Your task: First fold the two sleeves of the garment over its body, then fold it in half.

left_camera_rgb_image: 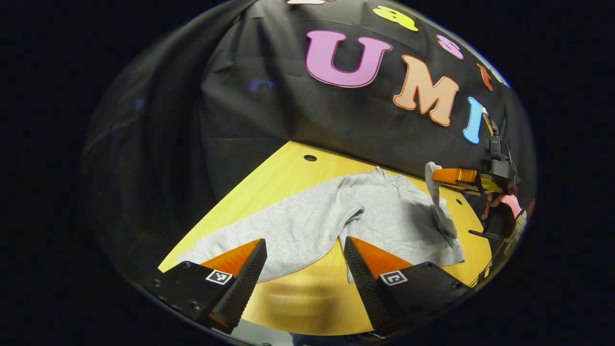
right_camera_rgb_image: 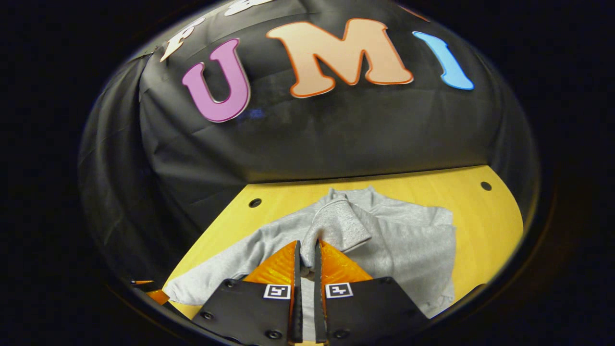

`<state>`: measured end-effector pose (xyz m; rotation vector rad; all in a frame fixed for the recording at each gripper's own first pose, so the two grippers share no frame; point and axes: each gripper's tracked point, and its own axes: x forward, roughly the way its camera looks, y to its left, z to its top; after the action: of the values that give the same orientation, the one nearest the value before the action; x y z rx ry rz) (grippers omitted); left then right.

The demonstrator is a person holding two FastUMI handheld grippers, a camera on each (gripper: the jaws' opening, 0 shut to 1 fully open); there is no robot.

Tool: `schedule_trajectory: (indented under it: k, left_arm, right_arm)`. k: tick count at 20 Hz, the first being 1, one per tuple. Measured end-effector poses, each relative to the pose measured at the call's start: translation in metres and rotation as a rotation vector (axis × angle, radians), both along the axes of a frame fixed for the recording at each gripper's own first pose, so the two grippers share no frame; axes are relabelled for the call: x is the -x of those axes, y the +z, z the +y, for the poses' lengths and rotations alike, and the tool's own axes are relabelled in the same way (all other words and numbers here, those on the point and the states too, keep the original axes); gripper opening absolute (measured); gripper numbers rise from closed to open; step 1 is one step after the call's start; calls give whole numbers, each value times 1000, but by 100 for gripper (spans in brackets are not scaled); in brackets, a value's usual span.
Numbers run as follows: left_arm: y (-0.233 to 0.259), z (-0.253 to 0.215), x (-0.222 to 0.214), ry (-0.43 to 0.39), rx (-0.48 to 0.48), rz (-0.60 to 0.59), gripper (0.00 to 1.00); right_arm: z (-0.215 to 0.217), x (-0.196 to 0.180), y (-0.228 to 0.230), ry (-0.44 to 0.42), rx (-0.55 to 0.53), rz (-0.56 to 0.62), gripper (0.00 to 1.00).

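Sweatshirt: a grey sweatshirt [left_camera_rgb_image: 375, 211] lies spread on the yellow bench [left_camera_rgb_image: 288, 178], neck toward the black cloth wall [left_camera_rgb_image: 288, 110].
Left gripper: the left gripper [left_camera_rgb_image: 305, 262] hovers above the near edge of the bench with its fingers [left_camera_rgb_image: 247, 274] spread wide and nothing between them.
Ahead of the left fingers: one long sleeve [left_camera_rgb_image: 269, 235] runs flat across the bench from the body out past the left-hand finger; the hem of the body lies just beyond the right-hand finger.
Right gripper: the right gripper [right_camera_rgb_image: 307, 259] has its fingers [right_camera_rgb_image: 281, 266] clenched on the other sleeve [right_camera_rgb_image: 336, 223], with a strip of grey cloth pinched in the narrow gap between them.
Held sleeve: its cuff end rises just past the fingertips and drapes over the chest of the sweatshirt [right_camera_rgb_image: 408, 245], lifted off the bench [right_camera_rgb_image: 480, 216].
From the left gripper view: the right gripper [left_camera_rgb_image: 439, 177] shows far off at the right, a hand [left_camera_rgb_image: 502, 206] behind it, the grey sleeve [left_camera_rgb_image: 442, 211] hanging down from its tips to the body below.
Bench: small round holes near its far edge, one [right_camera_rgb_image: 254, 203] left of the collar.
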<state>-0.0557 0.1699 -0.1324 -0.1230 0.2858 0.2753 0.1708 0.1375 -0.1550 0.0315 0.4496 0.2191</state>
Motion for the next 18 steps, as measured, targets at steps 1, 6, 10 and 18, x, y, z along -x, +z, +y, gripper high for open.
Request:
schedule_trajectory:
  k: [1, 6, 10, 18]
  left_arm:
    - [-3, 8, 5, 24, 6, 5, 95]
    - [-20, 50, 27, 135, 31, 21, 95]
    - [-41, 79, 38, 216, 38, 50, 95]
    - [-84, 116, 33, 293, 28, 128, 95]
  right_arm:
    - [18, -5, -5, 28, -14, 9, 12]
    - [119, -11, -19, 190, -75, 23, 12]
    - [169, -18, -54, 265, -35, 55, 13]
    - [183, -16, -69, 321, 1, 152, 17]
